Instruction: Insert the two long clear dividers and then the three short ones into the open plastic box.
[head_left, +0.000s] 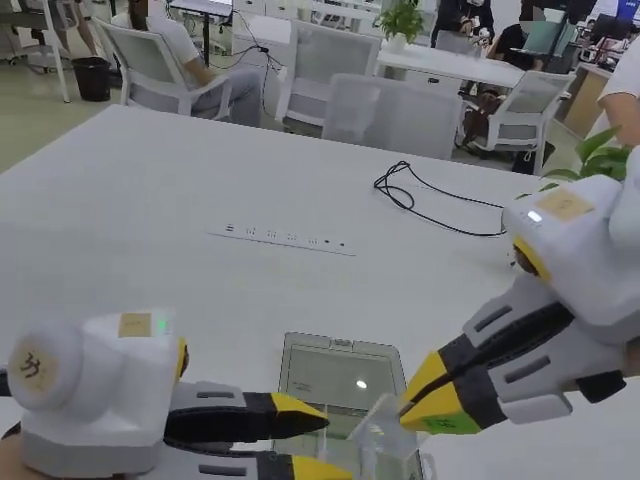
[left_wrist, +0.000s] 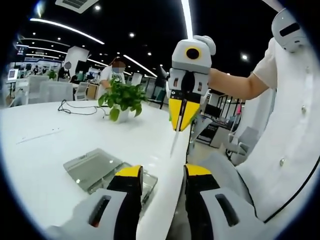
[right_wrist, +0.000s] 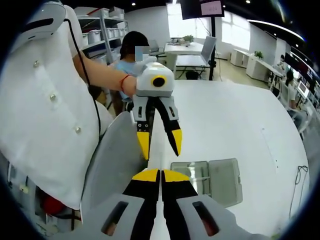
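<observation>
Nearest, low and left in the head view: left gripper (head_left: 320, 440), yellow-tipped jaws spread apart and empty, pointing right toward the box. Just to its right, angled in from the right side: right gripper (head_left: 414, 405), jaws pressed together on the top edge of a clear divider (head_left: 378, 432). Hanging upright below those tips, over the near end of the open plastic box (head_left: 292, 372); cannot tell whether touching it. Box flat on the white table (head_left: 150, 200), clear lid folded open on the far side.

In the left gripper view: own jaws parted at the bottom, right gripper (left_wrist: 181, 125) straight ahead and higher, divider (left_wrist: 174, 142) a thin clear strip dropping from its closed tips, box (left_wrist: 92, 167) lower left of that.

In the right gripper view: own jaws shut tight, left gripper (right_wrist: 160, 149) facing with jaws open, box (right_wrist: 222, 182) beneath and to the right.

Farther across the table: a socket strip (head_left: 285, 238), then a looped black cable (head_left: 430, 200). Past the table edge: pale office chairs (head_left: 390, 115).
</observation>
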